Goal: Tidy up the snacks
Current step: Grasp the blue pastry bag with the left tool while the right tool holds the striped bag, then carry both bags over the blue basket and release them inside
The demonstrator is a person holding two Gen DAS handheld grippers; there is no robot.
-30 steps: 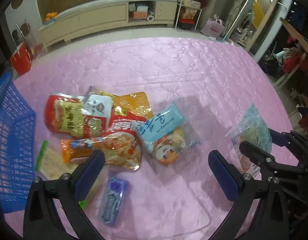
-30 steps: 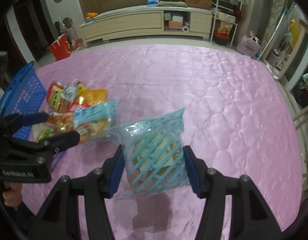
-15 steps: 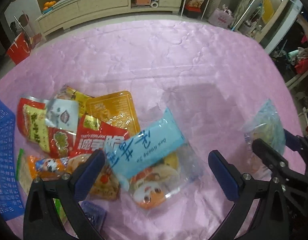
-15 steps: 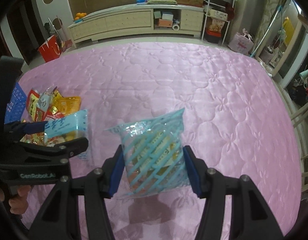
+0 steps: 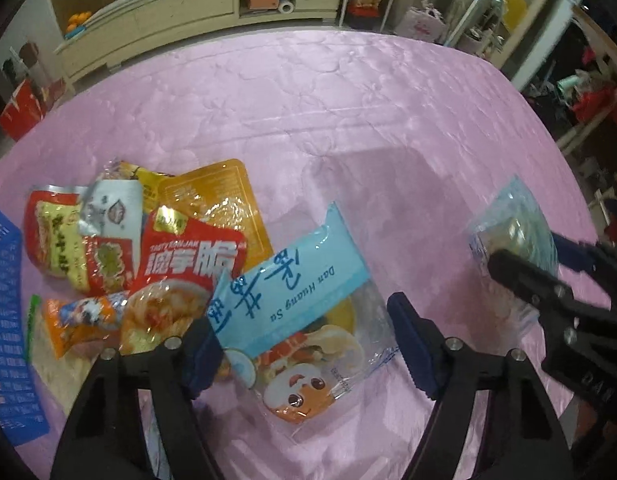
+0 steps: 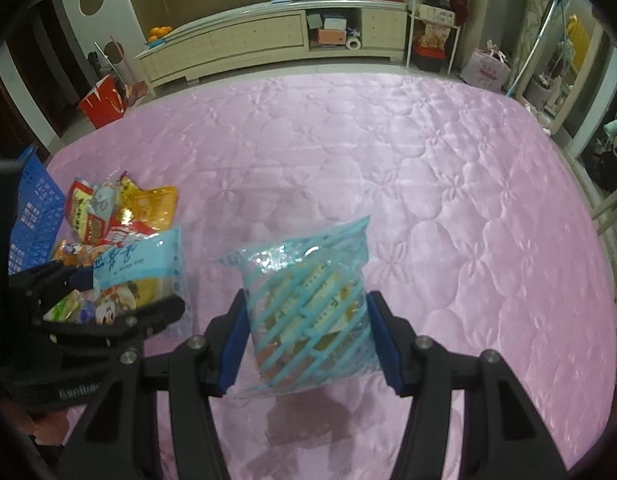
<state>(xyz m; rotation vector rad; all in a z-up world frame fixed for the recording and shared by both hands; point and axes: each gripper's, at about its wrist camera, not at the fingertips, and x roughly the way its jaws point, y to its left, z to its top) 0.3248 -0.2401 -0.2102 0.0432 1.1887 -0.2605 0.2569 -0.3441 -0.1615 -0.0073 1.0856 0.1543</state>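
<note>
A light-blue snack bag (image 5: 292, 288) with a clear lower half lies on the pink quilted cover (image 5: 348, 112), on the right of a snack pile. My left gripper (image 5: 308, 344) straddles it and its jaws are closing; the pads reach the bag's edges without squeezing it. In the right wrist view the left gripper (image 6: 120, 300) shows at the left over the same bag (image 6: 144, 264). My right gripper (image 6: 308, 340) is shut on a clear bag with blue stripes (image 6: 308, 300), held above the cover. That striped bag (image 5: 512, 232) and the right gripper (image 5: 548, 276) show at the right of the left wrist view.
The pile holds a red packet (image 5: 192, 260), an orange packet (image 5: 216, 196), a red-and-yellow one (image 5: 52, 240) and others. A blue mesh basket (image 5: 4, 320) stands at the left edge. A cream cabinet (image 6: 268, 36) and a red bag (image 6: 104, 100) sit beyond the cover.
My left gripper came down and forward over the light-blue bag, and its jaws narrowed around it. The right gripper kept its hold on the striped bag and stayed in place.
</note>
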